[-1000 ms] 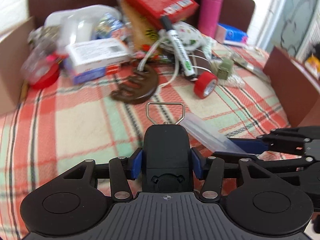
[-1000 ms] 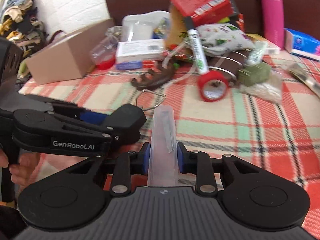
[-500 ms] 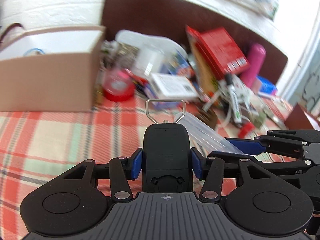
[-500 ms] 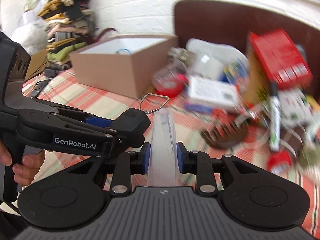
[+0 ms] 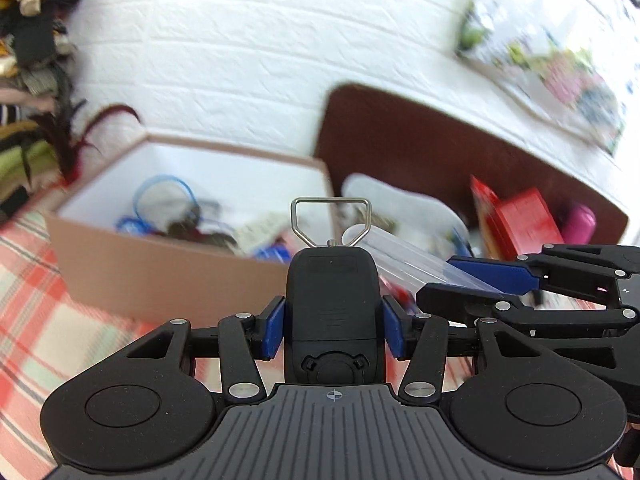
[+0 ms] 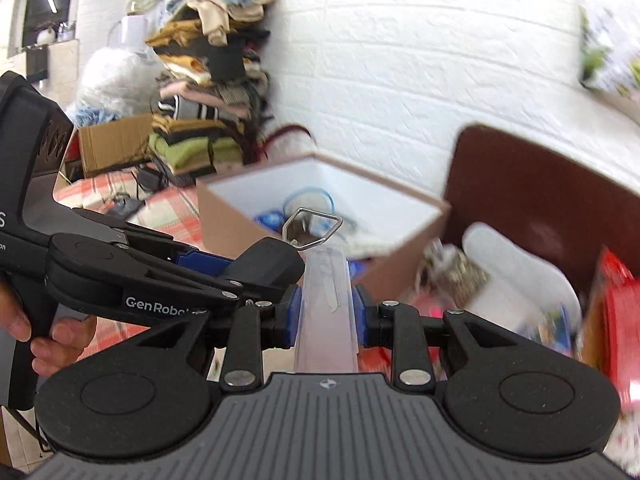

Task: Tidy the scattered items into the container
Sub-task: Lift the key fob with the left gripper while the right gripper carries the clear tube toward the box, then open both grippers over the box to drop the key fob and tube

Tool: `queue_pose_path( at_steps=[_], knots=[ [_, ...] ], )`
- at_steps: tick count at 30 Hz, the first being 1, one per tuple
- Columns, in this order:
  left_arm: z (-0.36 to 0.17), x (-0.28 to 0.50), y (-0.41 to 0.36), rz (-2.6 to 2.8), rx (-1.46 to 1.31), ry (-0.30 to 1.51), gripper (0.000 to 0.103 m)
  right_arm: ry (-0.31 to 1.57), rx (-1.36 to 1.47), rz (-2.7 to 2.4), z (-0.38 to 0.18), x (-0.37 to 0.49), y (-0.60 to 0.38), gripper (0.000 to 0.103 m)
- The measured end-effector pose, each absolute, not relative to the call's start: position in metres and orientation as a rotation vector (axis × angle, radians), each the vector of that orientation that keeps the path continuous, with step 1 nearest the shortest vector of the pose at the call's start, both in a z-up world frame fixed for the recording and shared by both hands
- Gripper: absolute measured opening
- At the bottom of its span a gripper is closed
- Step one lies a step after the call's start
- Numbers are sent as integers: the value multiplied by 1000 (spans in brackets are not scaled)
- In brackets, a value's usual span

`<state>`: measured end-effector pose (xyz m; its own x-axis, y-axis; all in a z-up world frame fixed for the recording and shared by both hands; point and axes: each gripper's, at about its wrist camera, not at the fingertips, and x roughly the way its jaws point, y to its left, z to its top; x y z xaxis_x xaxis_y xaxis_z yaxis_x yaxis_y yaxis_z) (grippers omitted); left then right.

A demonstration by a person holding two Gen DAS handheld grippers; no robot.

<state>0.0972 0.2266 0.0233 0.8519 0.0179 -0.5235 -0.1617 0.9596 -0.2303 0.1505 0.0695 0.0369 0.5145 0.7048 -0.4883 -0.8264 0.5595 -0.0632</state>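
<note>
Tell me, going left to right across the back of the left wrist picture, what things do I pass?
Pile of clothes → cardboard box → brown headboard → red box → pink bottle.

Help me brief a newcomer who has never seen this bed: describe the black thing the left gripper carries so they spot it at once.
Start at the open cardboard box on the plaid cover. Just in front of it the left gripper clamps a black rounded block between its blue fingers. Its bare wire loop on top sets it apart from the clear plastic tube in the right gripper.
</note>
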Motion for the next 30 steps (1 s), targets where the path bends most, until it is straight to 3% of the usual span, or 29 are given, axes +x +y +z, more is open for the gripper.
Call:
queue_pose_path(
  at_steps=[12,25,26,28,30],
  knots=[
    [74,167,292,183,-238,509,51,361,-275,936,76,218,139,31],
    [9,247,342,218,-267,656,52,441,-292,855,18,297,187,31],
    [3,250,344,222,-268,670,53,451,-293,851,11,301,189,31],
    [-4,253,347,239,-270,676,66,459,-299,846,-1,307,193,32],
    [-5,249,348,289,-261,656,76,462,-298,830,-8,311,192,46]
  ],
)
